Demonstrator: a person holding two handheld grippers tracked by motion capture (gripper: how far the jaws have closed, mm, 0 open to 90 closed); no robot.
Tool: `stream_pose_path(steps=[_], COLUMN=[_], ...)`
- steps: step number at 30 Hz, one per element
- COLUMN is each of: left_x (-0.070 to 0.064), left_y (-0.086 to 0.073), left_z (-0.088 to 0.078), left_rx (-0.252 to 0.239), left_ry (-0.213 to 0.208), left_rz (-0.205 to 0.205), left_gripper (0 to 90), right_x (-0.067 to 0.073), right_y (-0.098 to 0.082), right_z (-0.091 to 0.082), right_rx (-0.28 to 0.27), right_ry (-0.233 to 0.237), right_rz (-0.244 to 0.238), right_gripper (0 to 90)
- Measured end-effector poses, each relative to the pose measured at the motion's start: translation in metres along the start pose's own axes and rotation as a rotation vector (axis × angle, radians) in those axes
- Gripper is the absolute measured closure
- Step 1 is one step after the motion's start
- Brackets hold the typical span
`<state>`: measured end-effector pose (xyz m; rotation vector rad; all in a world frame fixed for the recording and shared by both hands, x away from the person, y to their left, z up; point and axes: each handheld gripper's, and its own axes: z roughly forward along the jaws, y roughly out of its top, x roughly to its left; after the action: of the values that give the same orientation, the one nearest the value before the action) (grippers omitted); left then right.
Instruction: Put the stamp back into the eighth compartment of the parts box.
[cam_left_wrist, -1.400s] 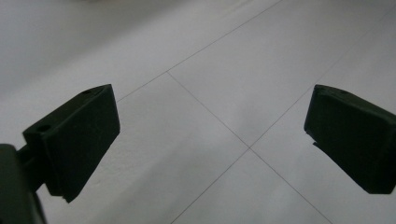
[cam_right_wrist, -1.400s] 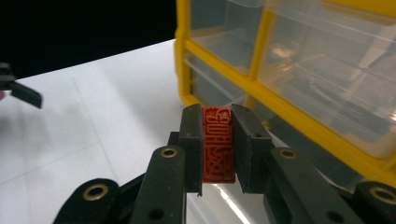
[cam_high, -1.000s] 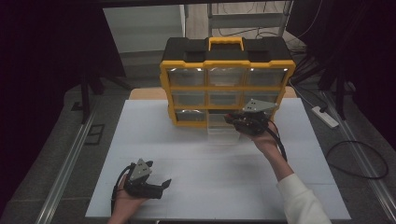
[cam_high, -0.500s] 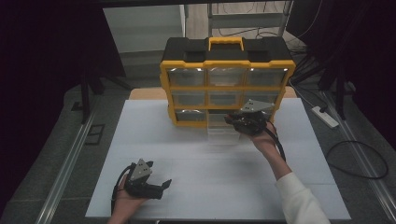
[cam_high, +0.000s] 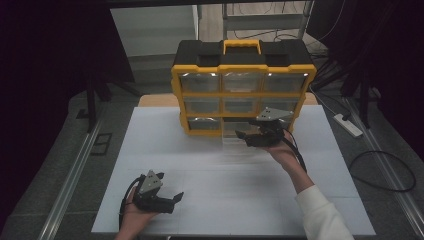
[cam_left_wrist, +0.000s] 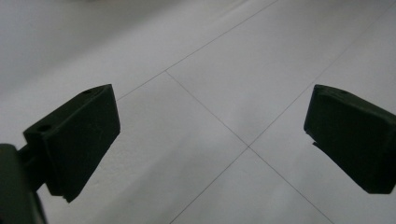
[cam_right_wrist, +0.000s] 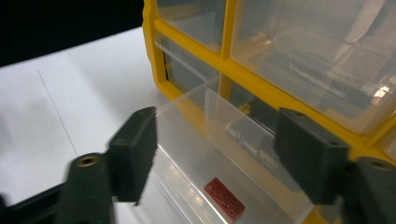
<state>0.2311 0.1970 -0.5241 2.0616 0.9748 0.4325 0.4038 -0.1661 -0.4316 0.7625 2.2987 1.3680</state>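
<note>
My right gripper (cam_right_wrist: 215, 154), jaws just opened, straddles the clear drawer (cam_right_wrist: 219, 177) at lower centre; I should close squarely before pulling.

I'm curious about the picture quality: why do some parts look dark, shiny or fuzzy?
High view: the surroundings are dark, while the white table and the yellow organizer stand out. Right gripper view: glare streaks the clear drawers, and the pulled-out drawer and the right gripper nearest the lens look soft. Left gripper view: evenly lit, with soft shadows under the left gripper.
</note>
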Motion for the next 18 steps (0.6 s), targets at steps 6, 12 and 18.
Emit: stream_pose_path(steps=[6,12,18], left_x=[0.0001,0.0003,0.0003], left_y=[0.0000,-0.0004,-0.0004], left_z=[-0.0001,-0.0002,-0.0004], left_rx=[0.000,-0.003,-0.005], left_ry=[0.000,0.002,0.001], left_rz=[0.000,-0.003,-0.003], left_gripper=[3.6,3.6,3.6], right_x=[0.0025,0.0033,0.0036], right_y=[0.0023,0.0031,0.0029], right_z=[-0.0034,-0.0060,-0.0070], right_rx=[-0.022,-0.044,-0.047], right_ry=[0.006,0.013,0.008], right_rz=[0.009,0.011,0.007], right_gripper=[24.3,22.9,22.5])
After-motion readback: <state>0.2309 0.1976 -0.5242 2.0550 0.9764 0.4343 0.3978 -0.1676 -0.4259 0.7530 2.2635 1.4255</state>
